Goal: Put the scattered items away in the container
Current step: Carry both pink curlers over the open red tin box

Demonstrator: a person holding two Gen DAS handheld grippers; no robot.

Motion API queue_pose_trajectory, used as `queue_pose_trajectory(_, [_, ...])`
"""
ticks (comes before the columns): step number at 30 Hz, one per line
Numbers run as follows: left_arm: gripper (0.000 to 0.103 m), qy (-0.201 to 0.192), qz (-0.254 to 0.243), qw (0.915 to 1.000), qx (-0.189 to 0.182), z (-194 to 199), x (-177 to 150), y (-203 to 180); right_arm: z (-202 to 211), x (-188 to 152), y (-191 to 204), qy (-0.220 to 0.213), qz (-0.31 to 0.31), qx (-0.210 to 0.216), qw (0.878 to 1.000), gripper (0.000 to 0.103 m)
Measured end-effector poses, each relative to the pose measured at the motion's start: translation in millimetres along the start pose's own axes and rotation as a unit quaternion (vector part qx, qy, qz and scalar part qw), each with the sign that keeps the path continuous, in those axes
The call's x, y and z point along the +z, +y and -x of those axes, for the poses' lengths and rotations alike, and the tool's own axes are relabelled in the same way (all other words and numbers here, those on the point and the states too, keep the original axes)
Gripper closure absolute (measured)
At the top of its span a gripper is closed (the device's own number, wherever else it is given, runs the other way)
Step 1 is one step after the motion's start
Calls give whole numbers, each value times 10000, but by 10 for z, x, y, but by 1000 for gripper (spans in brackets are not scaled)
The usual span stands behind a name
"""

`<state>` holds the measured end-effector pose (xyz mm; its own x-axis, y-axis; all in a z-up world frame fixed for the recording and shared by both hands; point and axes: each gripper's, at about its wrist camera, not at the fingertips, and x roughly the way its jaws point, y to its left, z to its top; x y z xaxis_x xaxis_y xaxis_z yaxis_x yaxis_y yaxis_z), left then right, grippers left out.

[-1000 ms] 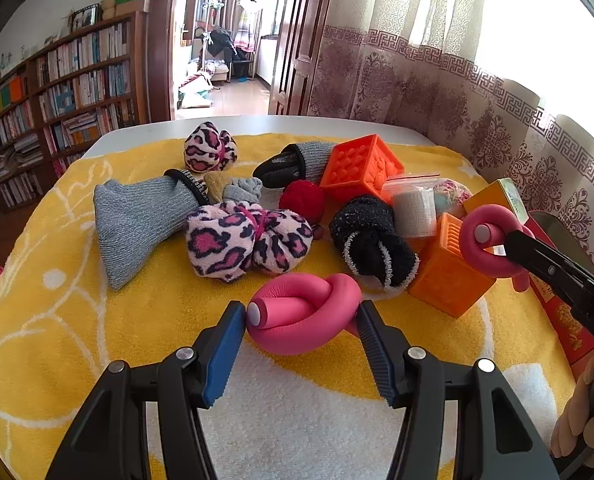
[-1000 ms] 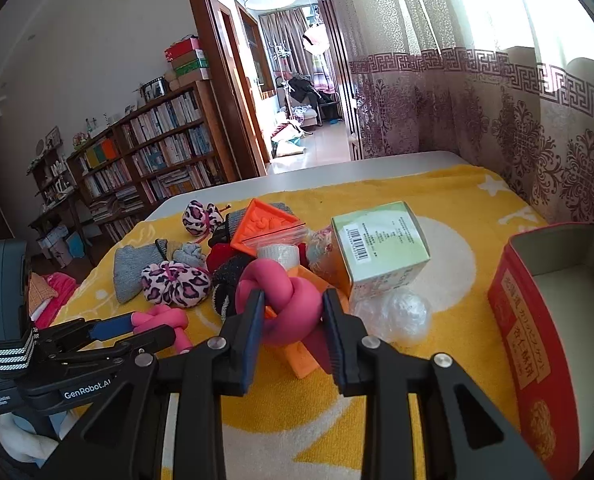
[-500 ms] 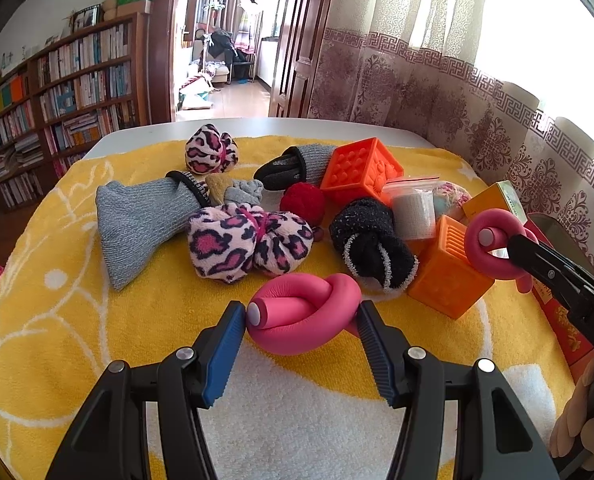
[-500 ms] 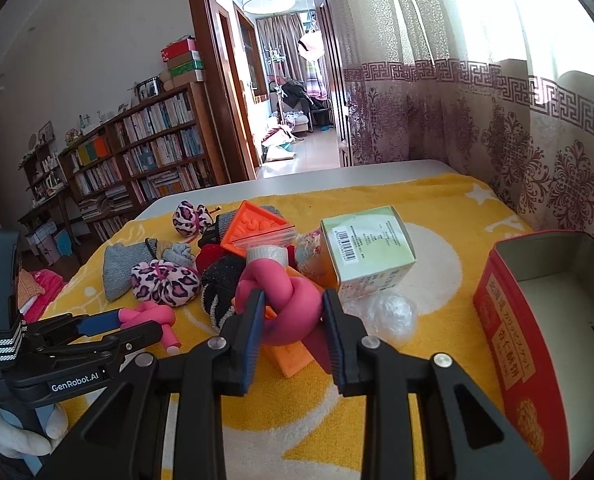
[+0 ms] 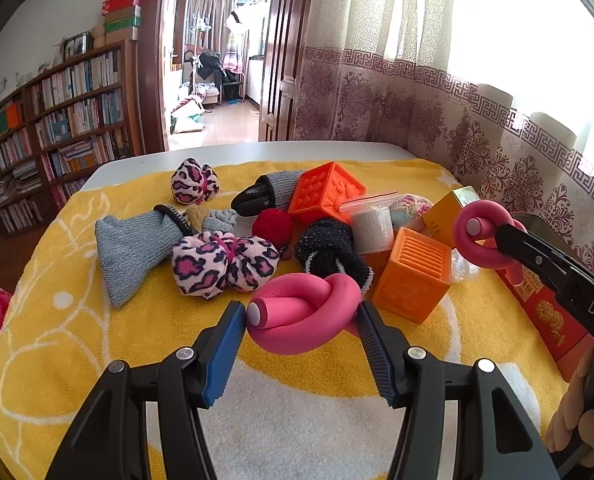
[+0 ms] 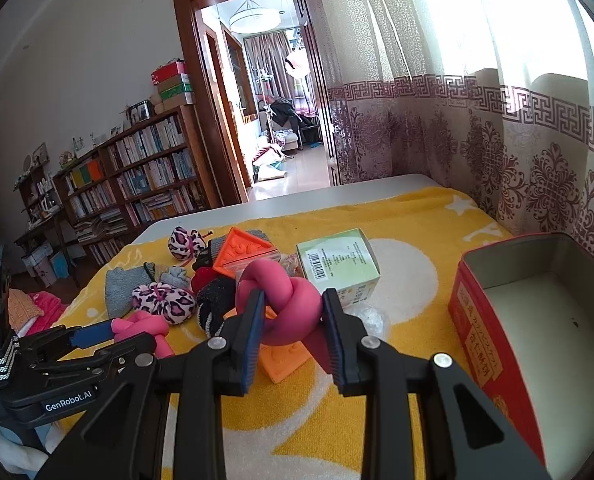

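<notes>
My right gripper (image 6: pixel 293 312) is shut on a knotted pink foam roller (image 6: pixel 281 300) and holds it above the yellow towel, left of the open red tin (image 6: pixel 473 320). It also shows in the left wrist view (image 5: pixel 483 240), near the tin's red side (image 5: pixel 549 320). My left gripper (image 5: pixel 301 320) is open around a second knotted pink foam roller (image 5: pixel 305 320) that lies on the towel; the blue pads (image 5: pixel 225 340) stand beside its ends.
On the towel lie leopard-print bundles (image 5: pixel 225 264), a grey sock (image 5: pixel 133 240), a black sock (image 5: pixel 329 252), a red ball (image 5: pixel 273 222), orange cubes (image 5: pixel 413 276), a green-white box (image 6: pixel 337 264) and a plastic bag (image 6: pixel 369 316). Curtains hang at right.
My right gripper has lifted the pink roller and carried it right toward the red tin. The left gripper stays open around its roller.
</notes>
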<state>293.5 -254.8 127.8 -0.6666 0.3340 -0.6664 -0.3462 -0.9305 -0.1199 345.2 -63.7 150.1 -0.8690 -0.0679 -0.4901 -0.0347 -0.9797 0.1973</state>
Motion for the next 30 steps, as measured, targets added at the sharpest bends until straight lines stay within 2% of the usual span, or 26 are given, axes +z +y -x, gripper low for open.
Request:
queue_pose_trajectory(8, [44, 4, -96, 9998, -170, 36, -21, -221, 167, 15, -55, -17, 37, -109, 9999, 71])
queue_pose_trajectory(14, [43, 14, -167, 9994, -294, 52, -21, -387, 407, 44, -282, -89, -98, -365, 9992, 71])
queue_pose_trajectory(25, [44, 106, -599, 9955, -733, 66, 12, -977, 849, 63, -914, -199, -579, -1030, 9928, 71])
queue_pose_trajectory(30, [44, 111, -812, 9918, -980, 57, 102, -1312, 1010, 68, -1173, -248, -679, -1509, 9859, 71])
